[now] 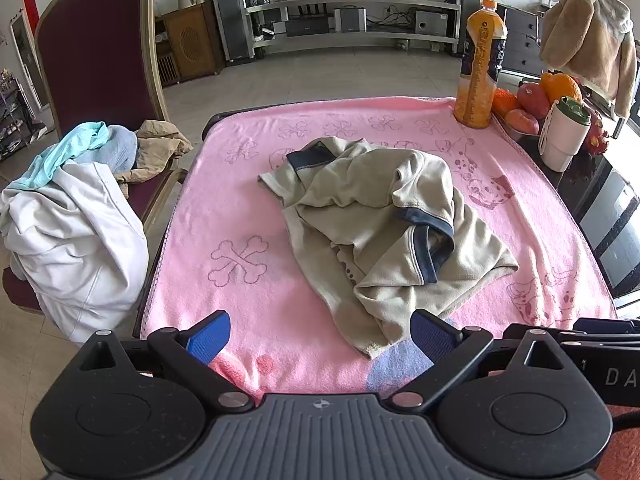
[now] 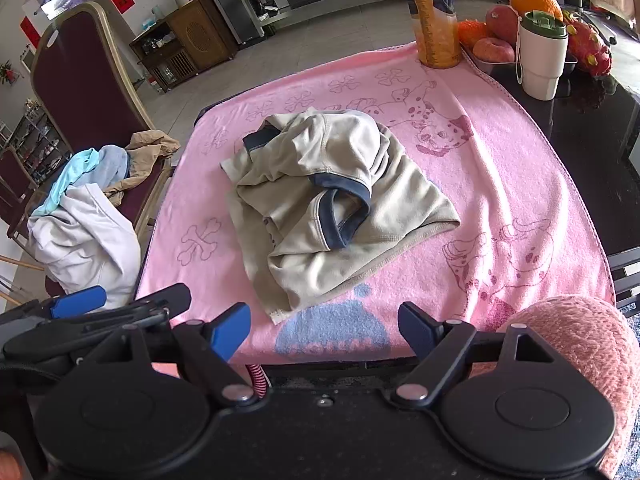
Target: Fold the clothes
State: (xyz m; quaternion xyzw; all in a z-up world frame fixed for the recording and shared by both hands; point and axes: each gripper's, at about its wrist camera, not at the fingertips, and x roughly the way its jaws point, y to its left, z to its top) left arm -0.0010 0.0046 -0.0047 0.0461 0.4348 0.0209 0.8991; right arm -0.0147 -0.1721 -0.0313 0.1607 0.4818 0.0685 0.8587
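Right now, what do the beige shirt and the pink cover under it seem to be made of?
The beige shirt looks like soft matte cotton knit: it creases limply, with stitched hems and navy ribbed trim. The pink cover looks like terry towelling: fuzzy, looped nap with printed bones. Neither fibre is certain.

Crumpled beige shirt (image 1: pixel 384 216) (image 2: pixel 332 200) with navy cuffs and collar, heaped unfolded, sleeves bunched on top, mid pink towel (image 1: pixel 240 208) (image 2: pixel 500 184).

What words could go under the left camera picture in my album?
Open left claw waits over a pink towel, facing a crumpled beige shirt to fold.
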